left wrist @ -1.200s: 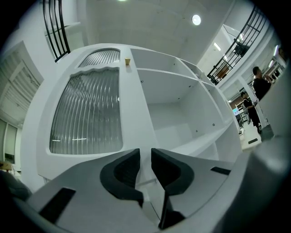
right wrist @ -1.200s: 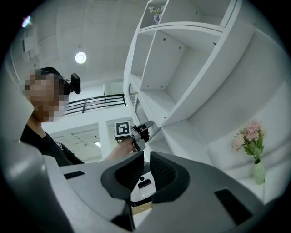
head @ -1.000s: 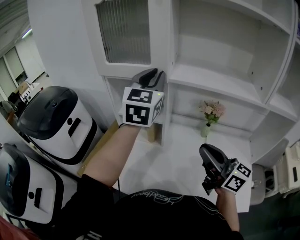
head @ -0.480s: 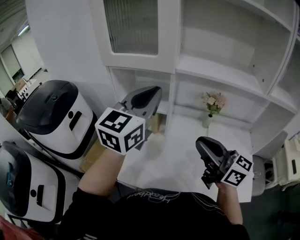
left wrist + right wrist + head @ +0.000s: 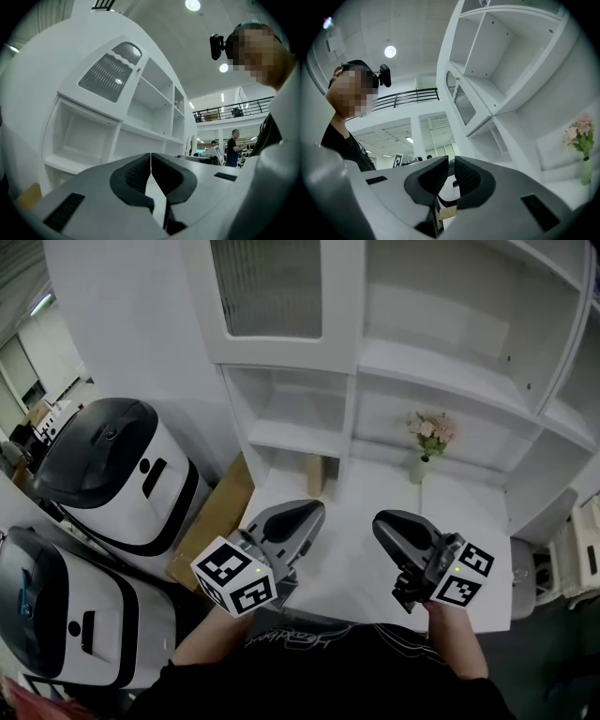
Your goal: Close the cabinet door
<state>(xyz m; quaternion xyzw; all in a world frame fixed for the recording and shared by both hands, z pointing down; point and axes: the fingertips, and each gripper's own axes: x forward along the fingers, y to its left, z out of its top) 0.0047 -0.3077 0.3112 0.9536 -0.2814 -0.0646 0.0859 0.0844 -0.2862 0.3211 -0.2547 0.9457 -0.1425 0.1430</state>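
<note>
The white cabinet door (image 5: 281, 296) with its ribbed glass pane lies flush with the cabinet front at the upper left; it also shows in the left gripper view (image 5: 110, 72) and the right gripper view (image 5: 461, 103). My left gripper (image 5: 314, 512) hangs low over the white counter (image 5: 469, 512), well below the door and touching nothing. Its jaws are pressed together and empty (image 5: 150, 157). My right gripper (image 5: 380, 521) hovers beside it on the right, jaws drawn together with only a sliver between them and nothing held (image 5: 451, 161).
A small vase of pink flowers (image 5: 427, 442) stands at the back of the counter. A wooden block (image 5: 315, 474) sits in the low shelf bay. Two white and black machines (image 5: 122, 474) and a cardboard sheet (image 5: 211, 521) stand on the left.
My left gripper dropped from the door's lower edge to just above the counter near my body, and its jaws closed. The right gripper drifted slightly left.
</note>
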